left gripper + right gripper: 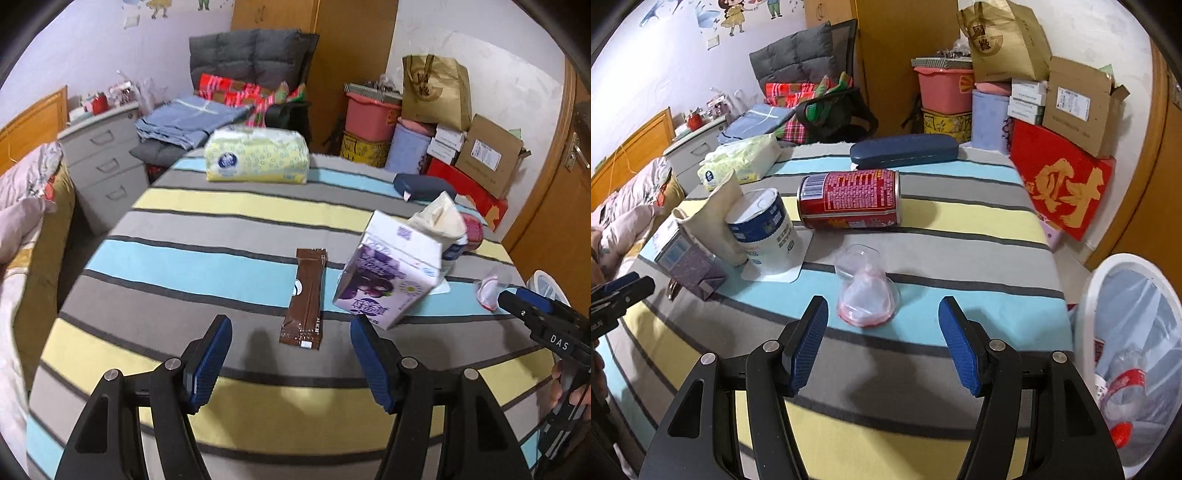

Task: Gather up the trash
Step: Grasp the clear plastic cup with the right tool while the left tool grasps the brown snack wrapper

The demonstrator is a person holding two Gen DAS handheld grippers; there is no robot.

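A brown snack wrapper (305,299) lies flat on the striped tablecloth (184,266), just ahead of my left gripper (290,334), which is open and empty. Right of it a purple milk carton (388,277) stands tilted. My right gripper (882,319) is open too, empty, hovering close before a crushed clear plastic cup with a red rim (866,291). Beyond that lie a red can (849,199) on its side and a white-blue yogurt cup (764,229). The white bin (1126,332) at the right table edge holds a plastic bottle (1123,387).
A yellow tissue pack (256,157) and a dark blue glasses case (905,149) lie at the far side of the table. A beige pouch (718,218) leans on the carton. Boxes, a red carton (1063,184) and a chair crowd the far wall; a bed lies left.
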